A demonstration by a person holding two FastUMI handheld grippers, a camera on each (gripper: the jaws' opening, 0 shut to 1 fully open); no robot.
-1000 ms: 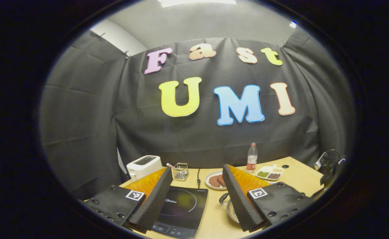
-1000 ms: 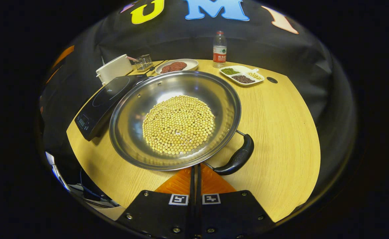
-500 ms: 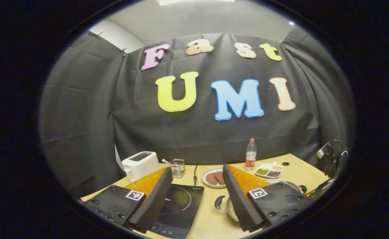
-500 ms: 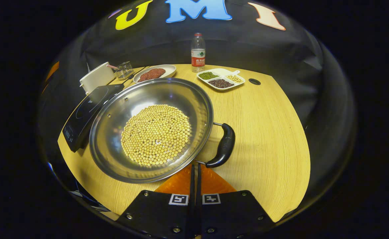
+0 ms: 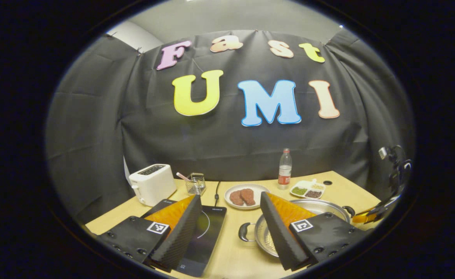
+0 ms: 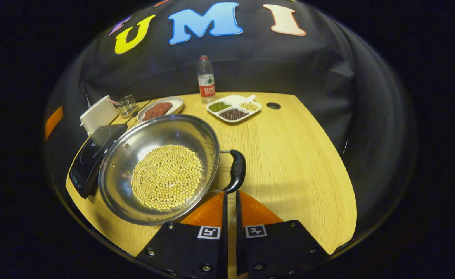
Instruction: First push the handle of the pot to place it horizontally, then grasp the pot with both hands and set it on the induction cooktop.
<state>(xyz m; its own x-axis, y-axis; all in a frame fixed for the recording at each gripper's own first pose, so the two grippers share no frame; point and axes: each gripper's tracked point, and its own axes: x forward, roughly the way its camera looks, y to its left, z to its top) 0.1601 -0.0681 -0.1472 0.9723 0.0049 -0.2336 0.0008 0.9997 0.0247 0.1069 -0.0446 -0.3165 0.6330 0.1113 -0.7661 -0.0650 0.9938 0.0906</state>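
A steel pot (image 6: 161, 130) filled with yellow beans (image 6: 167, 176) sits on the wooden table, beside the black induction cooktop (image 6: 91, 155). Its black side handle (image 6: 237, 170) points right and runs front to back. My right gripper (image 6: 230, 193) is shut, with a thin slit between its fingers, and its tips are just below the handle's near end. In the left gripper view my left gripper (image 5: 230, 196) is open above the table. The cooktop (image 5: 206, 232) lies behind its left finger, and the pot (image 5: 328, 205) with its small loop handle (image 5: 244, 232) behind its right finger.
Along the back of the table stand a white toaster (image 5: 151, 188), a small glass holder (image 5: 195, 183), a plate of meat patties (image 5: 246, 195), a water bottle (image 5: 284, 168) and a divided dish of beans (image 5: 307, 189). Bare tabletop (image 6: 297, 162) lies right of the pot.
The pot's side handle has swung from the near right round to the right side. The right gripper has drawn back a little. The left gripper's view has tipped down, showing more table and pot.
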